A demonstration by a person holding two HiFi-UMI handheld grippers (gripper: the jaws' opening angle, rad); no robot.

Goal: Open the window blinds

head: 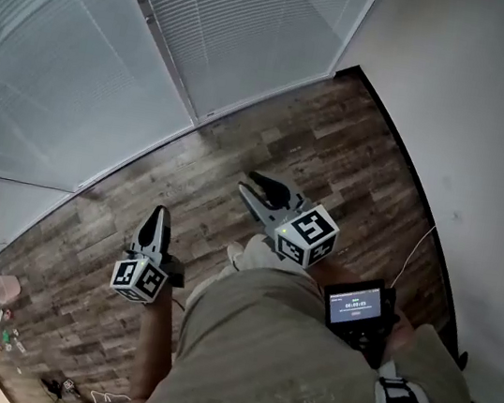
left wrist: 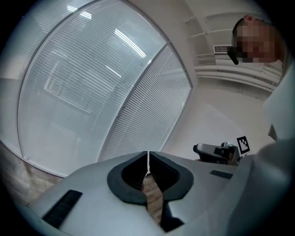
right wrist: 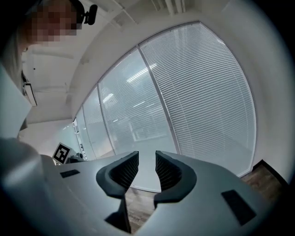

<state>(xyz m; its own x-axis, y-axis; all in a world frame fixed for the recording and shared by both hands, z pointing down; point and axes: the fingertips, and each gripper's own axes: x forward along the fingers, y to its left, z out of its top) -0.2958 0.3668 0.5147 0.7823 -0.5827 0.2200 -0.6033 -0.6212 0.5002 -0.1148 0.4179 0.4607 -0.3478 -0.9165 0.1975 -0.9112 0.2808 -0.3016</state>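
Past the person's shorts (head: 274, 361), left tongs (head: 159, 214) sit pressed together and right tongs (head: 251, 186) spread. The blinds (head: 251, 25), upper frame, look light and flimsy, so grip a cord; none is visible.

Head view: window blinds (head: 250, 34) are cut off by the top and left edges, so their full extent cannot be told.

Left gripper view: the lower edge of the blinds is partly hidden behind the body of the left gripper (left wrist: 148, 159).

Right gripper view: the same edge is partly hidden behind the right gripper (right wrist: 146, 161).

The small objects (head: 7, 335) on the floor (head: 334, 161), well apart from the blinds, are too small to be identified.

Print on the device screen (head: 354, 306), farthest from the blinds, is too small to be read.
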